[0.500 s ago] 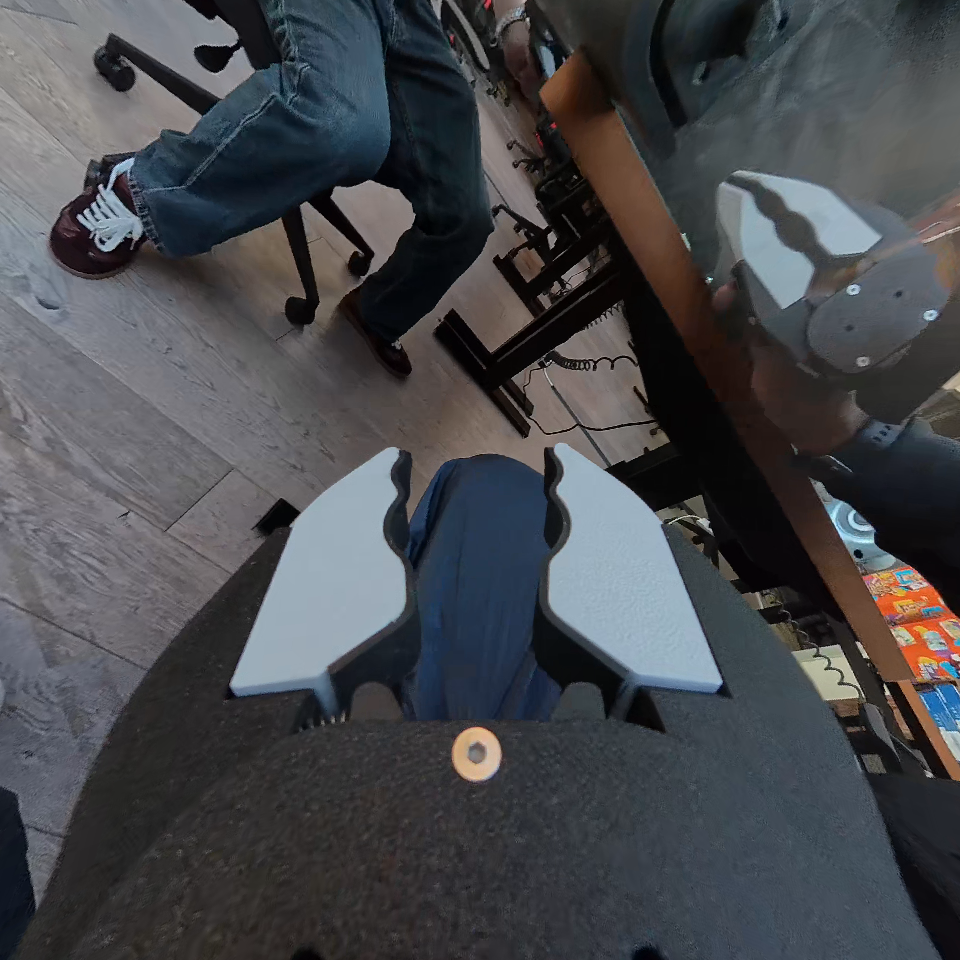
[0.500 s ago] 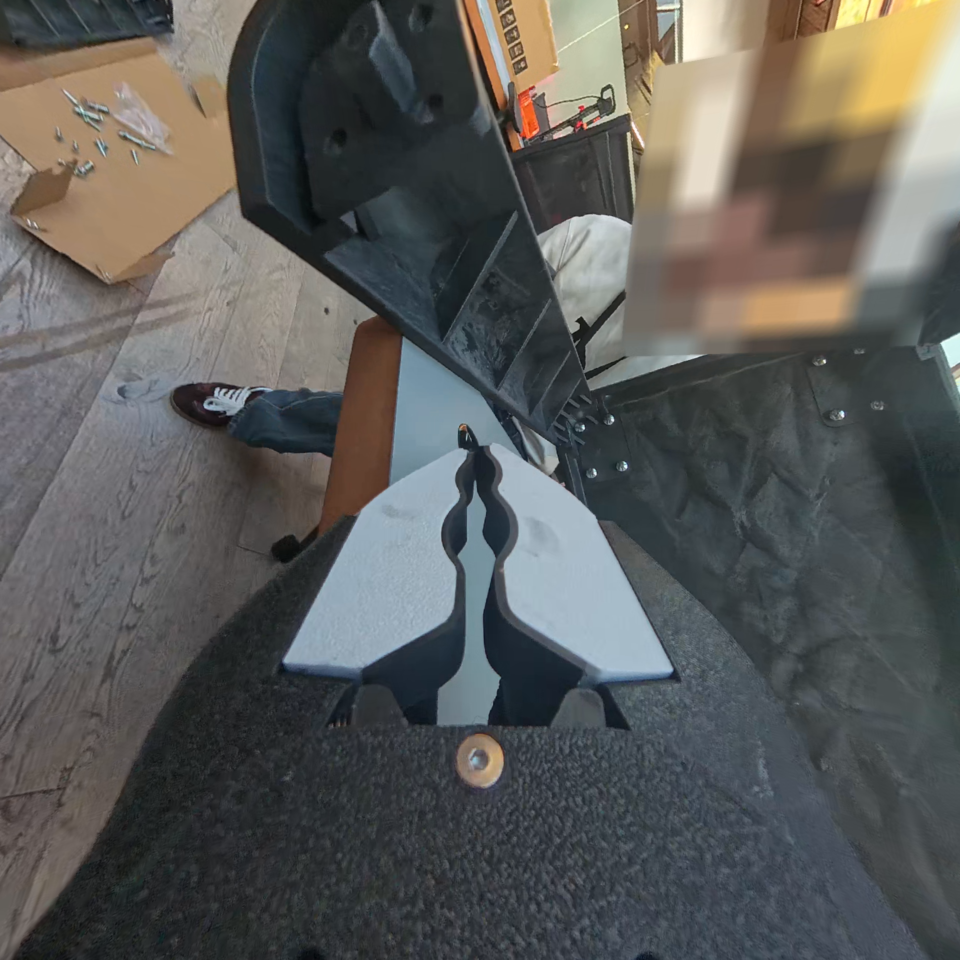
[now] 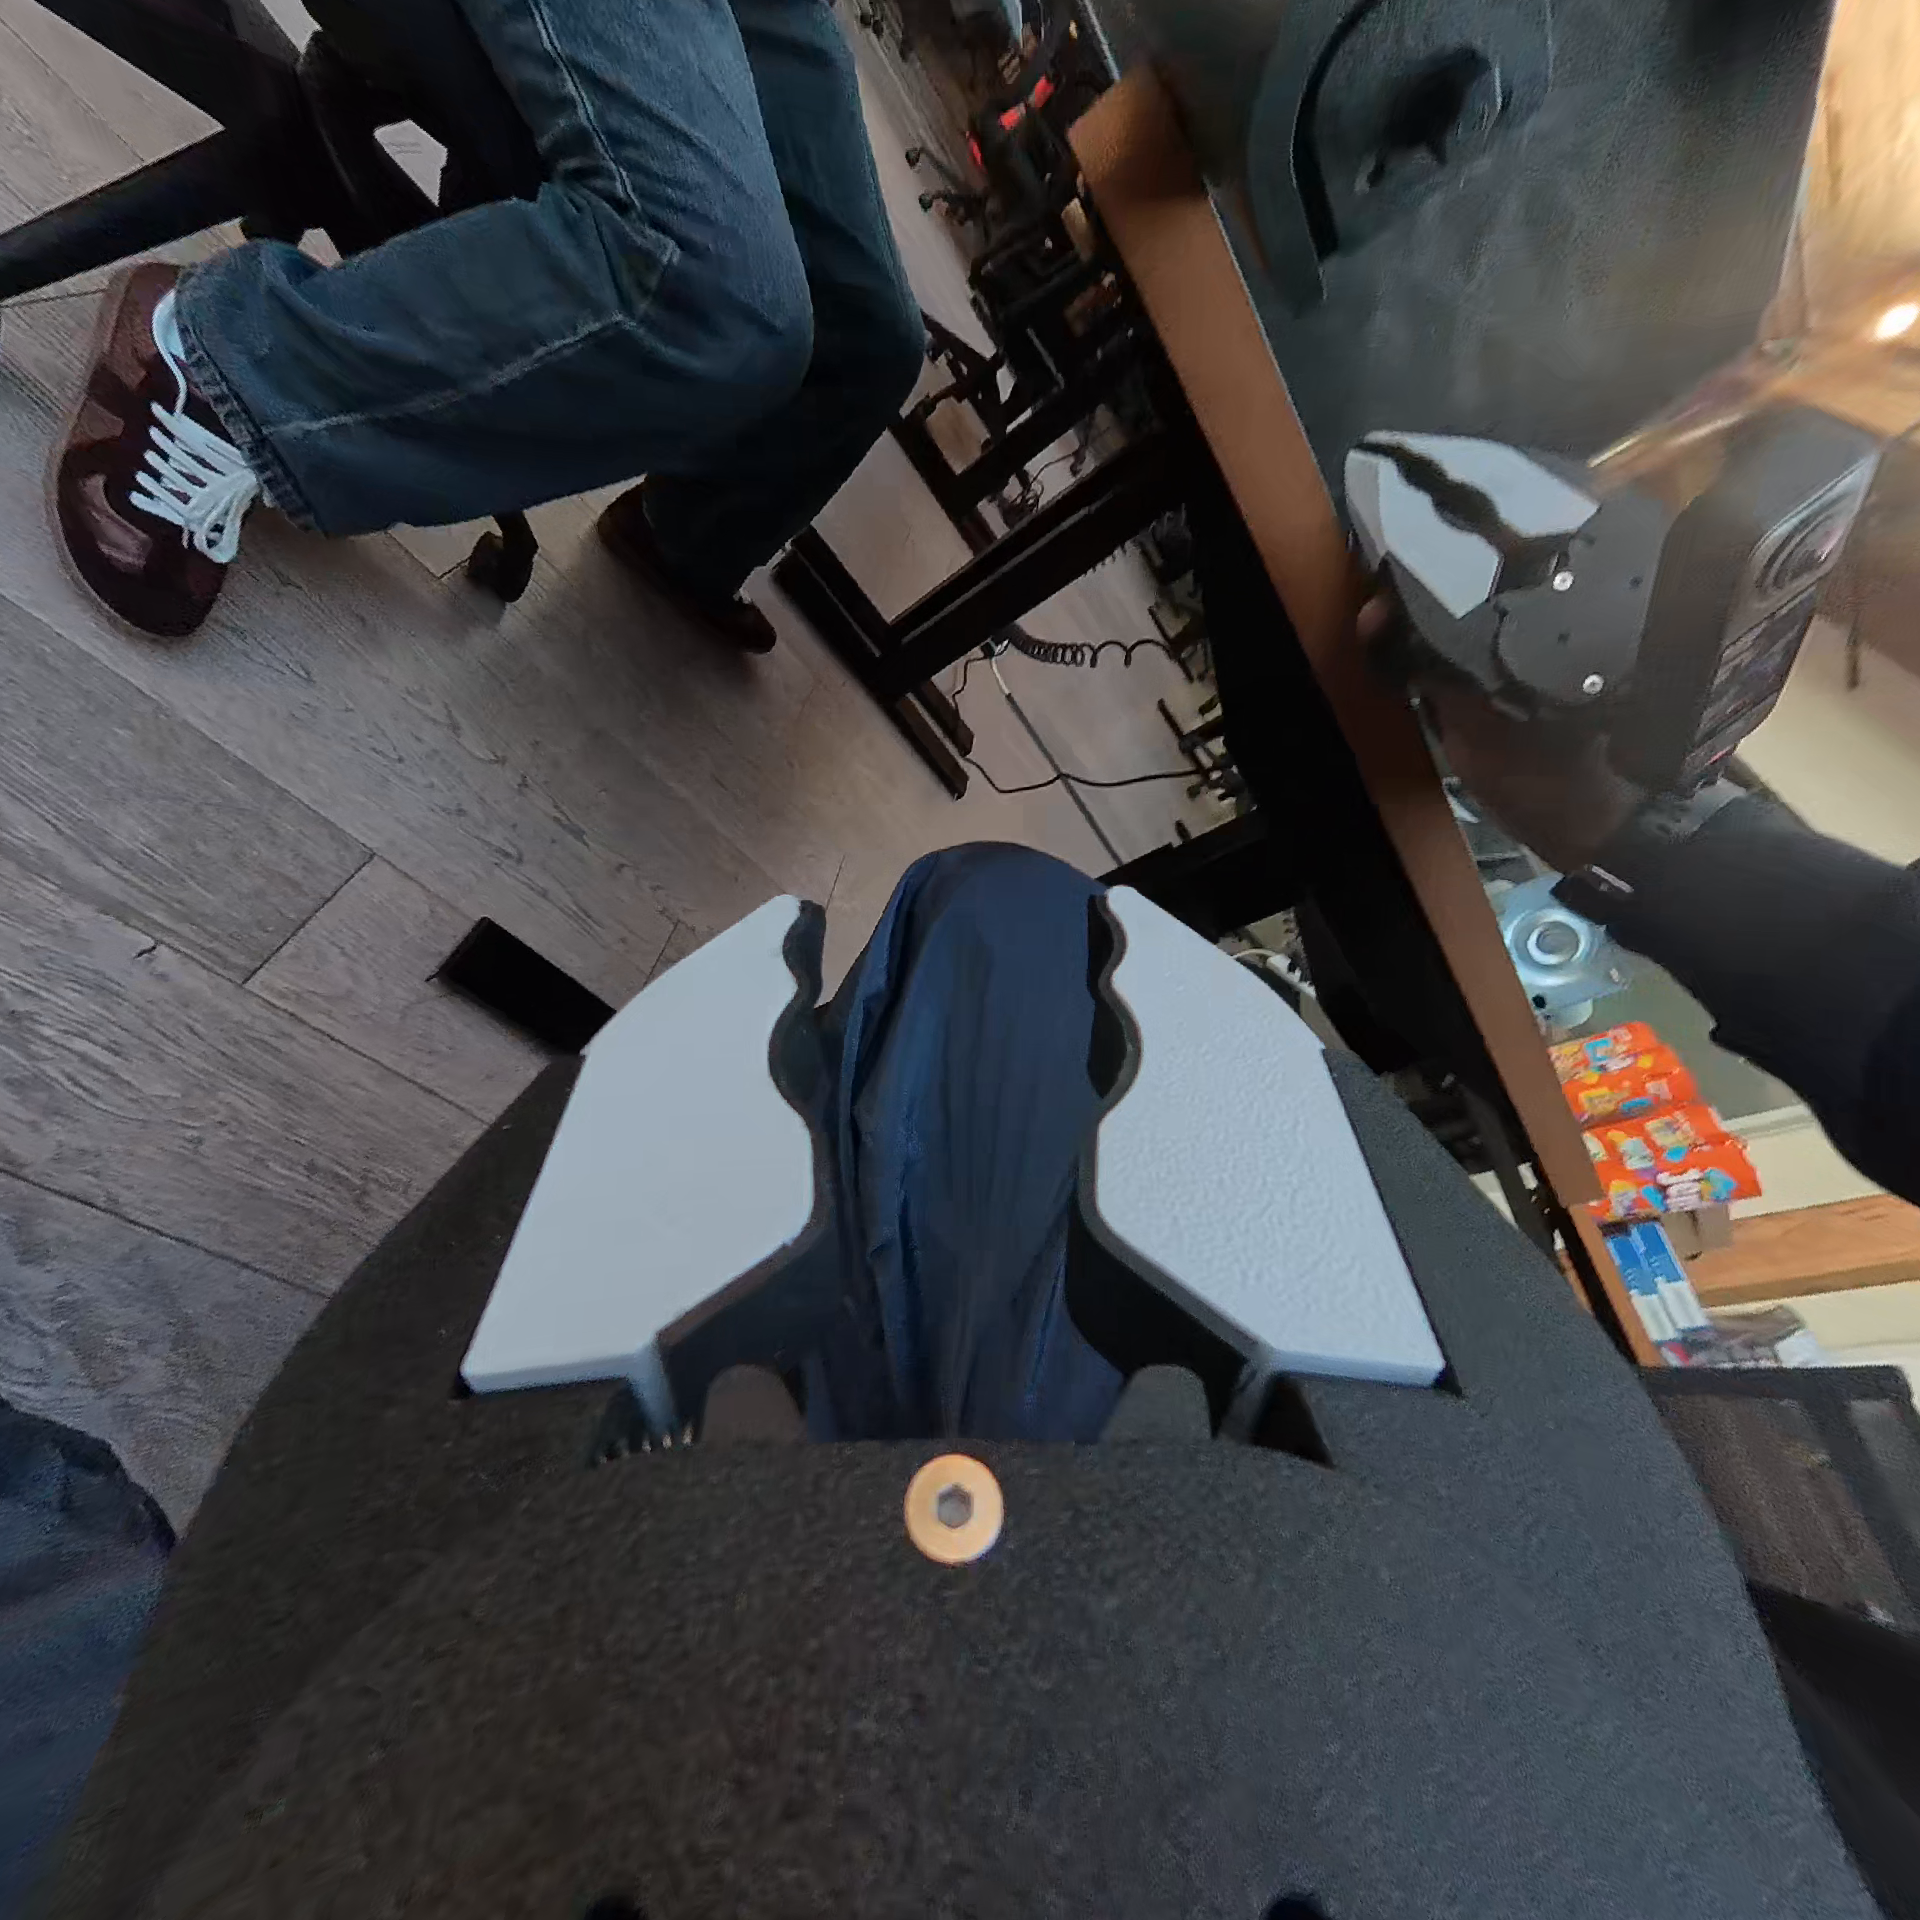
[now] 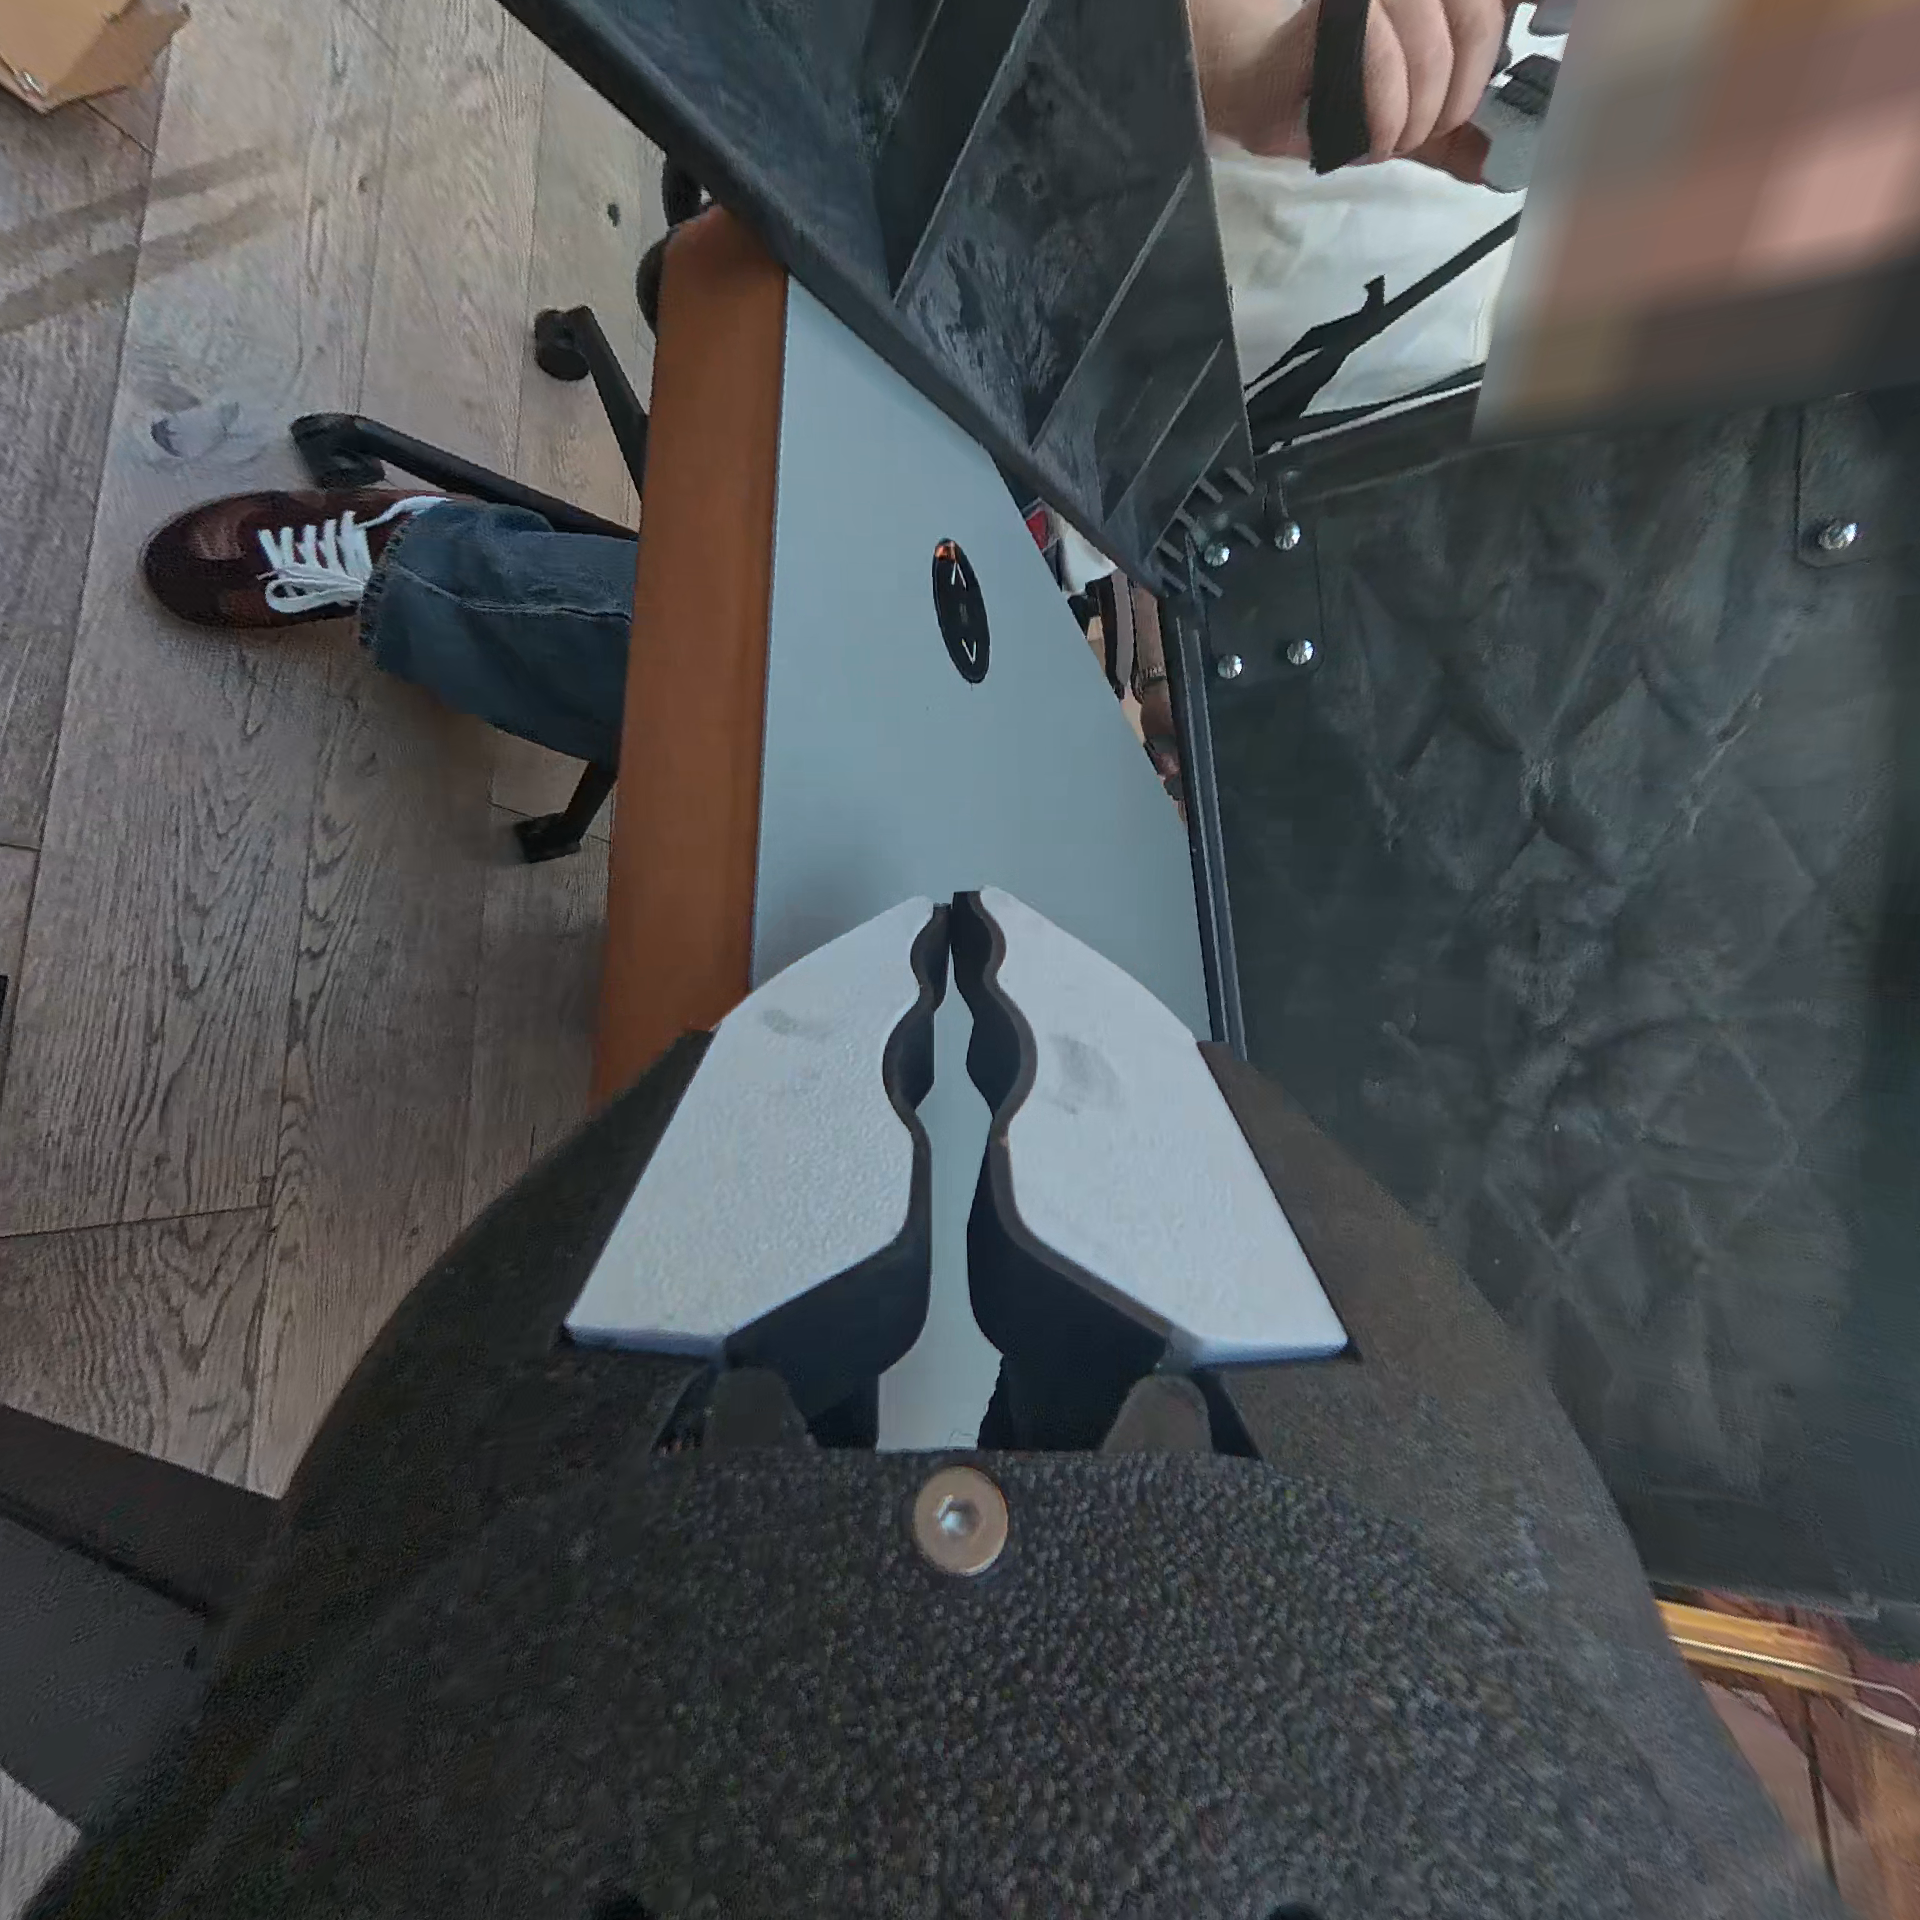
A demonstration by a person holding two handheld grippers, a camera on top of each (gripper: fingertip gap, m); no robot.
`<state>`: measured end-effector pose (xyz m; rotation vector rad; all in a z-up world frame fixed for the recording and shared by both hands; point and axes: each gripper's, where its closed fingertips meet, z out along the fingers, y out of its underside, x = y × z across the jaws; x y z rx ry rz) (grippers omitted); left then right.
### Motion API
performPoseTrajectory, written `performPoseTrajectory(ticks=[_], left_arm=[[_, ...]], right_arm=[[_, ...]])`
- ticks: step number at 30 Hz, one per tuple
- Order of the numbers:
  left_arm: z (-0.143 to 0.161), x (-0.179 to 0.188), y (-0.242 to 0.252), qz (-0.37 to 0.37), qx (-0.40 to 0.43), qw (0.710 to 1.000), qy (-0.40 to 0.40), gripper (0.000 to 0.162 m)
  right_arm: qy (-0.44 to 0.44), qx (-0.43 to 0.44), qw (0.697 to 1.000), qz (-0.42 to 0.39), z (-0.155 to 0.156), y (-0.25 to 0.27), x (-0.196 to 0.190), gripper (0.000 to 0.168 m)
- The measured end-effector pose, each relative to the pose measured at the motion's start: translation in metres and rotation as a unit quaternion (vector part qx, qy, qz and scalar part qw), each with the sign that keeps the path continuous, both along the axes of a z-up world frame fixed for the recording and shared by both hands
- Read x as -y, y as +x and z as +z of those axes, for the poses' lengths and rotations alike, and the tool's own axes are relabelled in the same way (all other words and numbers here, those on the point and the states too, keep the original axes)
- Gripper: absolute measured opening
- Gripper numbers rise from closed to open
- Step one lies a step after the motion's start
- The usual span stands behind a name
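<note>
My left gripper (image 3: 954, 904) is shut on a bunched dark blue cloth (image 3: 956, 1143) that fills the gap between its grey fingers, held above the wooden floor beside the table. My right gripper (image 4: 951, 902) is shut and empty, its tips over the grey table top (image 4: 883, 779) near the wooden edge. It also shows in the left wrist view (image 3: 1371, 462), held by a hand in a black sleeve at the table's edge (image 3: 1247, 364). A black ribbed plastic part (image 4: 1039, 260) and a black quilted panel (image 4: 1558, 831) lie just beyond the right gripper.
An oval control button (image 4: 961, 613) sits in the table top. A seated person in jeans with a maroon shoe (image 3: 145, 457) is left of the table, by chair legs and cables. A hand (image 4: 1351, 73) holds a strap at the back. Orange boxes (image 3: 1631, 1132) lie below right. Some 35 cm of space lies between my two pairs of fingers.
The right gripper has moved so more of the grey table top and its button show, and the cardboard has left view. The left gripper still holds the blue cloth.
</note>
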<state>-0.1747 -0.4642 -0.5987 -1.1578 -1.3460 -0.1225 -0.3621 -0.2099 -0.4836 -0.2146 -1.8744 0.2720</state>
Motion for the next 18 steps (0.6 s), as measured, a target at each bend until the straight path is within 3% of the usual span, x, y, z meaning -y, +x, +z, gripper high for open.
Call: performPoseTrajectory(ticks=[7, 12, 18], left_arm=[[0.011, 0.007, -0.007, 0.023, -0.017, 0.999, 0.040, 0.049], [0.013, -0.015, -0.005, 0.005, -0.039, 0.999, -0.011, 0.050], [0.006, -0.057, -0.004, -0.034, -0.052, 0.995, -0.080, 0.050]], right_arm=[[-0.035, -0.013, 0.999, -0.027, 0.005, 0.005, -0.006, 0.001], [-0.098, -0.034, 0.994, -0.013, 0.021, 0.030, -0.006, 0.005], [-0.178, -0.044, 0.983, 0.034, 0.037, 0.095, -0.010, 0.008]])
